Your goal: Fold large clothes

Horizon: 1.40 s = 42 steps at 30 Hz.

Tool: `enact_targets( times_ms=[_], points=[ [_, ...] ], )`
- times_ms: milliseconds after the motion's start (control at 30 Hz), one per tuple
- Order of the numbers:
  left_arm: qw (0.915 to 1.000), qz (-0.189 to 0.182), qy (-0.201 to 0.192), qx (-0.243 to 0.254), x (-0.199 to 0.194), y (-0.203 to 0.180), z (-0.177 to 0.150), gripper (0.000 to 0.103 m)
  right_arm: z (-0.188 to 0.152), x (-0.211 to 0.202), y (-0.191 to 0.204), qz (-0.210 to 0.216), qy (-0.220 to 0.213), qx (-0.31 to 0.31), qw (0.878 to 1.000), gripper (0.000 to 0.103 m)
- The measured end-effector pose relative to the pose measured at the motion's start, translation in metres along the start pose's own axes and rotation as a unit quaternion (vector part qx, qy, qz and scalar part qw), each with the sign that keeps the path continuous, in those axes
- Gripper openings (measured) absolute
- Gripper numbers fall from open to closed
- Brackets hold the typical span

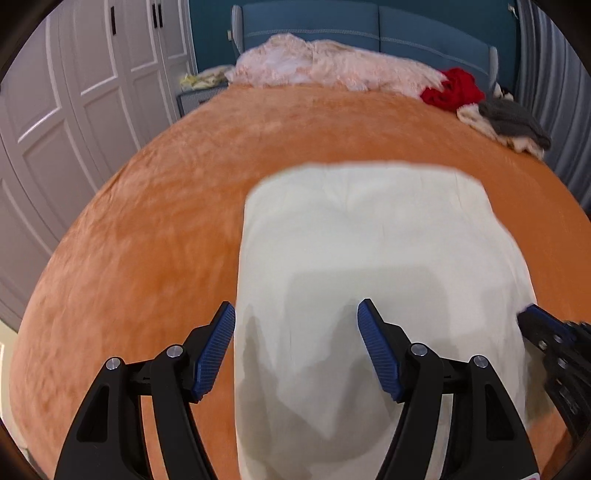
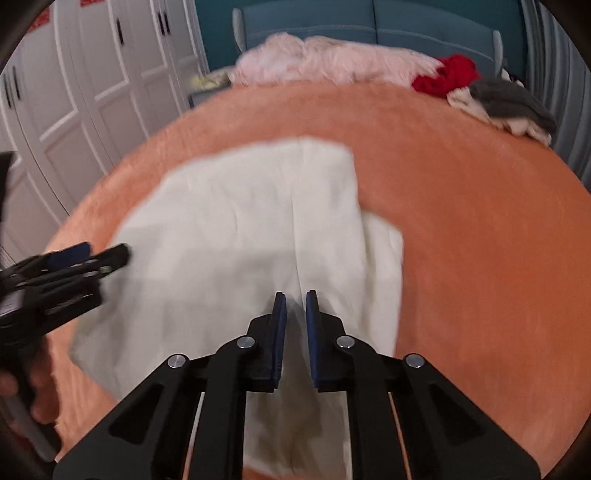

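A big white cloth (image 1: pixel 369 258) lies on the orange bed cover (image 1: pixel 147 221), in the middle and lower part of both pictures. It looks partly folded into a rough square shape, and it is spread flat so the next fold can go on neatly.

The left gripper (image 1: pixel 296 349) is at the bottom of the left wrist picture. Its two blue pads are far apart, wide open, with one pad on each side of the cloth's left part. It holds nothing. I think it hangs there ready to come down on the near edge.

The right gripper (image 2: pixel 296 334) is at the bottom middle of the right wrist picture. Its pads are close together with only a thin gap. White cloth sits right under and behind them, but I cannot tell if any cloth is pinched in the gap. It may be gripping a fold line that runs up the cloth.

At the top of the pictures there is a fluffy pink blanket (image 1: pixel 325 62) by the blue headboard (image 1: pixel 369 26). A red cloth (image 1: pixel 452 88) and a gray cloth (image 1: pixel 513 118) wait at the upper right, out of the way. White closet doors (image 1: pixel 74 92) fill the left side.

I see no words or labels that can be read. A bit of red at the top left of the right wrist picture is too blurry to read.
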<state>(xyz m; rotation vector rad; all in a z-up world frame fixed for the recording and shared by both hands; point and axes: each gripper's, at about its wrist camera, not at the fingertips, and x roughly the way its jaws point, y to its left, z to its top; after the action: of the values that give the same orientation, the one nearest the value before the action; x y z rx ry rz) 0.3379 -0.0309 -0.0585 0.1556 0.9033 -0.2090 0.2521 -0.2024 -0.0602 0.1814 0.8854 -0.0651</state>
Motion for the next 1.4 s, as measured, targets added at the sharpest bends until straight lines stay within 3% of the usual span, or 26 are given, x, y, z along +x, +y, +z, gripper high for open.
enact_targets(
  times_ms=[267,433,567,633,700,867,1133,1400],
  points=[
    [0.9990,-0.007,0.030,-0.032,-0.034,0.000,-0.043,0.067,-0.038,-0.037,0.004,-0.034,0.043,-0.003,0.998,0.012],
    [0.9987,-0.002,0.040,-0.032,-0.062,-0.006,-0.065,0.067,-0.070,-0.072,0.003,-0.023,0.062,0.026,0.997,0.012],
    [0.9992,0.000,0.033,-0.023,-0.097,-0.014,-0.082,0.067,-0.090,-0.112,0.008,-0.010,0.049,0.039,0.998,0.013],
    [0.9995,0.001,0.028,-0.017,-0.114,-0.019,-0.091,0.067,-0.098,-0.133,0.013,-0.007,0.038,0.041,0.998,0.022],
    [0.9996,-0.001,0.022,-0.016,-0.130,-0.023,-0.099,0.067,-0.106,-0.152,0.018,-0.009,0.021,0.041,0.999,0.044],
    [0.9995,-0.001,0.019,-0.026,-0.162,-0.031,-0.128,0.067,-0.127,-0.190,0.029,-0.034,-0.013,0.023,0.999,0.061],
    [0.9997,0.022,0.011,-0.008,-0.190,-0.043,-0.165,0.067,-0.157,-0.215,0.034,-0.030,-0.013,0.022,0.999,0.065],
    [0.9996,0.022,0.007,-0.014,-0.206,-0.045,-0.178,0.067,-0.176,-0.225,0.037,-0.030,-0.013,0.020,0.999,0.066]
  ],
)
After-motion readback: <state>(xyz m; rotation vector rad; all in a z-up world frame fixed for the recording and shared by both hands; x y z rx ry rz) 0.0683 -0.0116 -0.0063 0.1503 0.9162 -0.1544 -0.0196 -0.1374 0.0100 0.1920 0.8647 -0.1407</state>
